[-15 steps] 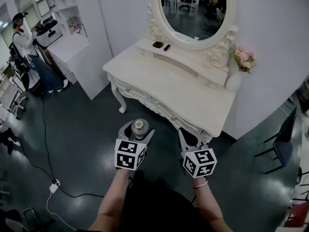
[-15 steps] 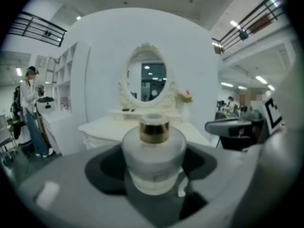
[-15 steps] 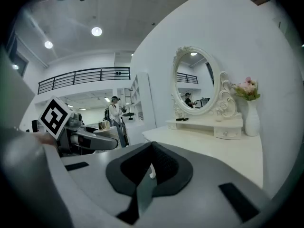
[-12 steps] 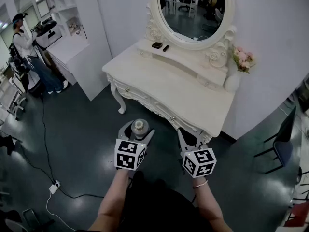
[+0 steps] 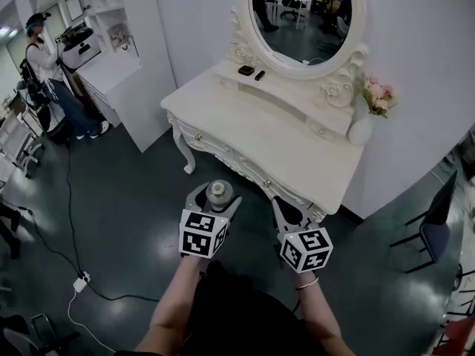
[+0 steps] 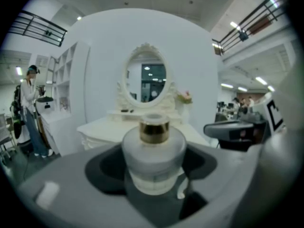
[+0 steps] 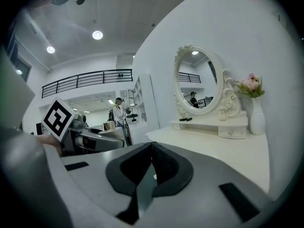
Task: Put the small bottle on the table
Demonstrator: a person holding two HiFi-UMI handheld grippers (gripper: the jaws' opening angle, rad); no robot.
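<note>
A small frosted bottle (image 5: 218,192) with a gold collar stands upright between the jaws of my left gripper (image 5: 214,193), which is shut on it. The left gripper view shows the bottle (image 6: 154,151) filling the jaw hollow. It hangs over the dark floor, short of the front edge of the white dressing table (image 5: 274,136). To its right my right gripper (image 5: 291,209) sits just in front of that edge. Its jaws are shut with nothing between them (image 7: 152,148).
An oval mirror (image 5: 300,13) and a raised shelf with two dark items (image 5: 249,71) back the table. A white vase of pink flowers (image 5: 361,123) stands at its right end. A person (image 5: 48,73) stands by white shelving at far left. Cables (image 5: 74,280) cross the floor.
Both grippers hold their places in front of the table, the bottle still in the left one. Only the head view has shifted a little.
</note>
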